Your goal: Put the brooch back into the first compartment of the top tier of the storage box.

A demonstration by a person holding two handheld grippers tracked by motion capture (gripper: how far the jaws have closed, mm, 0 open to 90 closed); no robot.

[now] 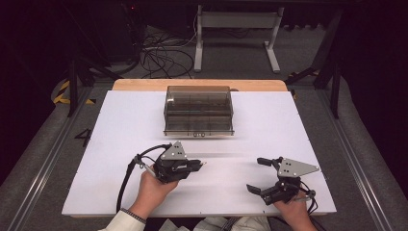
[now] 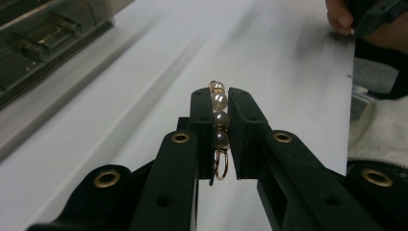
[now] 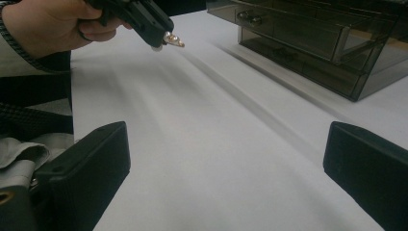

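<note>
Where the jaws of the left gripper (image 2: 220, 120) meet, they are clamped on a pearl earring (image 2: 219, 118), a short row of pearls on gold wire with a gold ring at the near end. The right gripper (image 1: 263, 174) rests near the table's front edge with its jaws wide apart and nothing between them. Beyond both, a smoked-plastic drawer box (image 1: 198, 110) stands on the white table (image 1: 120, 125), well apart from the grippers.
</note>
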